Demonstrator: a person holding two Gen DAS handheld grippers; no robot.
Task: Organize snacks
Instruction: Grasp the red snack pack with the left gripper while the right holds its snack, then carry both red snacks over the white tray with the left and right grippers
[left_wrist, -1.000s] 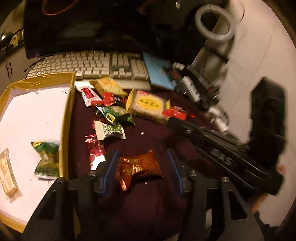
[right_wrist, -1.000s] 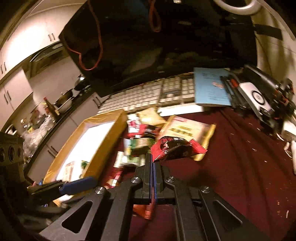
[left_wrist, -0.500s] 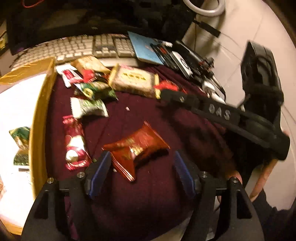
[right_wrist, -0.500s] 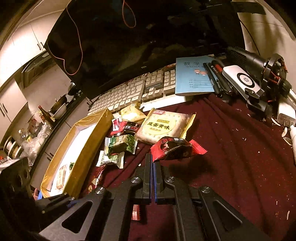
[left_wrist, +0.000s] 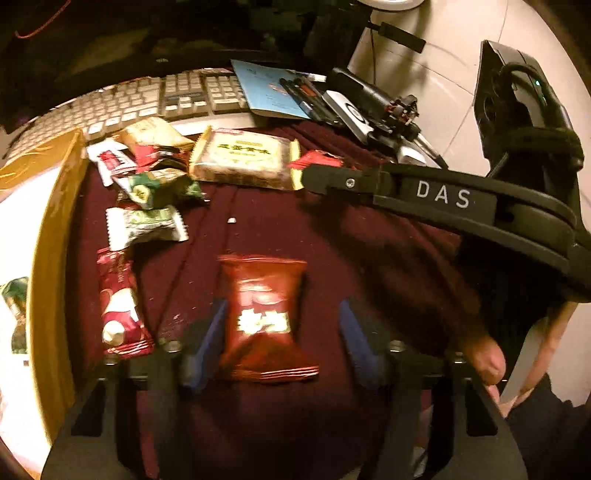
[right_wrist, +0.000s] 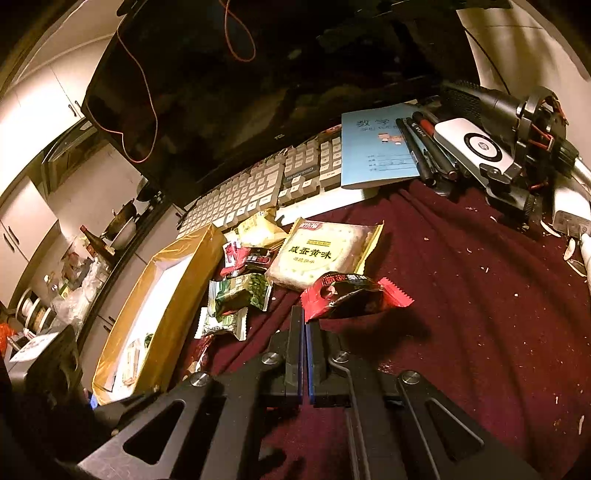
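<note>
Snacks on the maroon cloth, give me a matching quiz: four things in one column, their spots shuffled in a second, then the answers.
Things:
1. dark red packet
2. cracker pack
3. blue notebook
4. gold box

Places:
A. partly on the keyboard
B. between the open fingers of the left gripper
C. left of the snack pile, on the cloth's edge
D. flat on the cloth, just below the keyboard

Pairs: 1-B, 2-D, 3-A, 4-C
</note>
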